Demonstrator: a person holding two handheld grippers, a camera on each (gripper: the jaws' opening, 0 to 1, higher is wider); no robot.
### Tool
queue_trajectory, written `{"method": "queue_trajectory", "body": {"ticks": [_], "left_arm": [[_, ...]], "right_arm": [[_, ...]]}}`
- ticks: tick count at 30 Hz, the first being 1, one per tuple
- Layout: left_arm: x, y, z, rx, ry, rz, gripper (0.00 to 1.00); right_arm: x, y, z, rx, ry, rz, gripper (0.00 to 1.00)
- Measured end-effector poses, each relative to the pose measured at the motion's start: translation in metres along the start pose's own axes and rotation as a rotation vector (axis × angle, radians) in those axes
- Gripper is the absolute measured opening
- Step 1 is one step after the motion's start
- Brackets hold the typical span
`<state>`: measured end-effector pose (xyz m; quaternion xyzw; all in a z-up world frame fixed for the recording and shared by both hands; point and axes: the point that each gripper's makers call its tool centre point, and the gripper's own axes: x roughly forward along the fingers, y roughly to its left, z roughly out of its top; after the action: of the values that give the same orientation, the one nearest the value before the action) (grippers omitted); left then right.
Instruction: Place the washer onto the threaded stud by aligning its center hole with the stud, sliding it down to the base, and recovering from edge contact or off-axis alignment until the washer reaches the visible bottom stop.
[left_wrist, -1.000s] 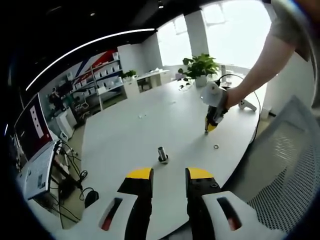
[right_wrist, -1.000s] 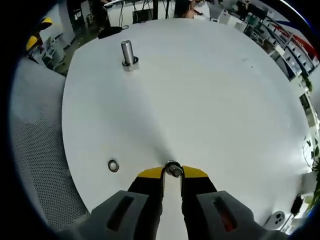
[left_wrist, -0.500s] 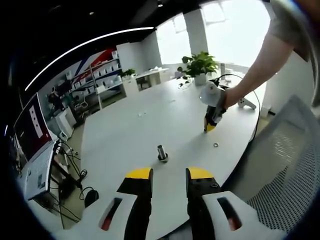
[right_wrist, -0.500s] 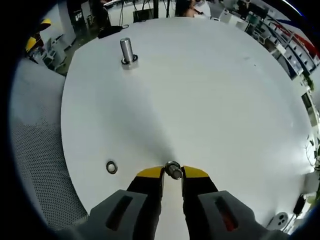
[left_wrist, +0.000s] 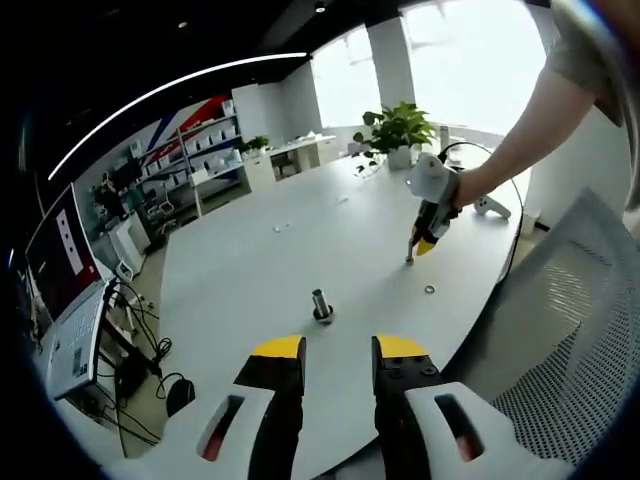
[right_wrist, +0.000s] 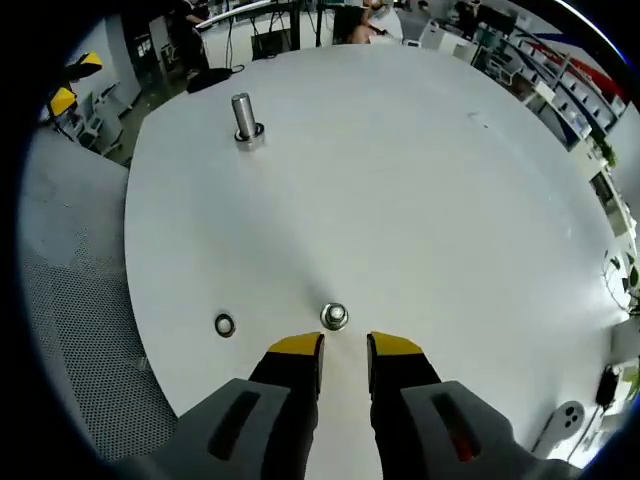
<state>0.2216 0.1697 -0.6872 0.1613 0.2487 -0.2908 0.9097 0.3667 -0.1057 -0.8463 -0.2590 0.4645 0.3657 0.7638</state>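
Observation:
A short threaded stud (left_wrist: 322, 305) (right_wrist: 243, 120) stands upright on its base on the white round table (right_wrist: 420, 190). A shiny washer (right_wrist: 334, 317) lies flat on the table just ahead of my right gripper (right_wrist: 345, 350), whose jaws stand slightly apart with nothing between them. A second, smaller washer (right_wrist: 224, 325) (left_wrist: 430, 290) lies to its left near the table edge. In the left gripper view a person's hand holds the right gripper (left_wrist: 423, 240) tip-down over the table. My left gripper (left_wrist: 340, 350) hovers open at the near table edge, short of the stud.
A grey mesh chair (left_wrist: 570, 330) (right_wrist: 70, 330) sits against the table edge. A potted plant (left_wrist: 400, 130) and a white corded device (left_wrist: 490, 208) stand at the far side. Shelves and a monitor (left_wrist: 65, 250) lie beyond the table.
The right gripper has drawn back and up from the shiny washer, which sat between its tips before and now lies on the table ahead of them. The left gripper has barely moved.

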Motion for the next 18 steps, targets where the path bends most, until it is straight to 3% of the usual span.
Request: {"method": "queue_trajectory", "body": {"ticks": [11, 18], "left_arm": [[0.0, -0.004, 0.0, -0.005, -0.007, -0.023, 0.26], [-0.002, -0.004, 0.006, -0.05, -0.046, -0.035, 0.28]], "right_arm": [[-0.016, 0.001, -0.016, 0.024, 0.001, -0.036, 0.2], [-0.031, 0.016, -0.013, 0.02, 0.014, -0.051, 0.2]]}}
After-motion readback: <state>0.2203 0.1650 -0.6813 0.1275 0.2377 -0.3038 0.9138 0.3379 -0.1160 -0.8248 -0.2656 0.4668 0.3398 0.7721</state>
